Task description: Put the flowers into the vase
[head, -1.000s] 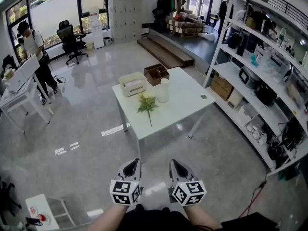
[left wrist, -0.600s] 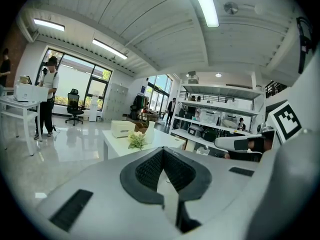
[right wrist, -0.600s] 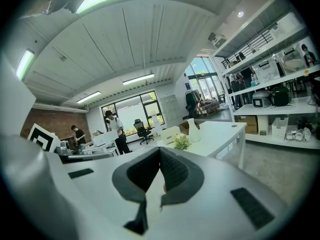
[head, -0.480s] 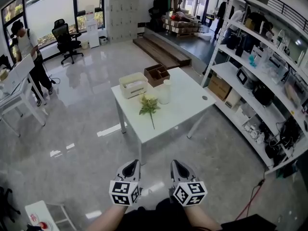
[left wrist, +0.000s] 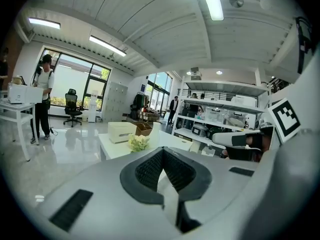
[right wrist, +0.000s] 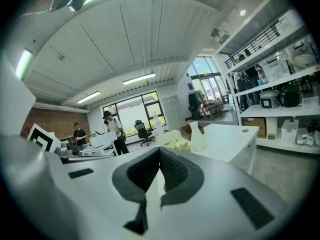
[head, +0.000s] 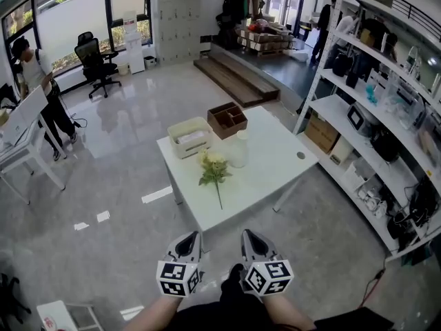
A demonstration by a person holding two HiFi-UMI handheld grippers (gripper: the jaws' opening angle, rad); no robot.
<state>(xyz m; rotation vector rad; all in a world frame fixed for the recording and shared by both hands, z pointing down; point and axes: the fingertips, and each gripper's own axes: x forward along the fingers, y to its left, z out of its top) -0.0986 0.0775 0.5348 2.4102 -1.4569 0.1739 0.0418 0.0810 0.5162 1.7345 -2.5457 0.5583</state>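
Both grippers are held low at the bottom centre of the head view, the left gripper (head: 189,238) beside the right gripper (head: 251,236). Each is positioned over the floor (head: 103,185) and well apart from the table (head: 275,178) in the middle of the frame. In the left gripper view the jaws are seen clenched, the pad tips meeting, with nothing between them. In the right gripper view the jaws are likewise pressed together with nothing gripped. The flowers (head: 214,169) are laid flat on the table, the blooms toward the upper part of the frame and the stem pointed at the near edge. The vase (head: 238,149), white and upright, is placed just right of the blooms; whether the two touch cannot be told. A cream box (head: 189,136) and a brown box (head: 228,119) are set at the far side of the table, above the flowers. Shelves (head: 386,109) are ranged along the right edge. A person (head: 34,67) is seen at the upper left, near a chair (head: 94,55).
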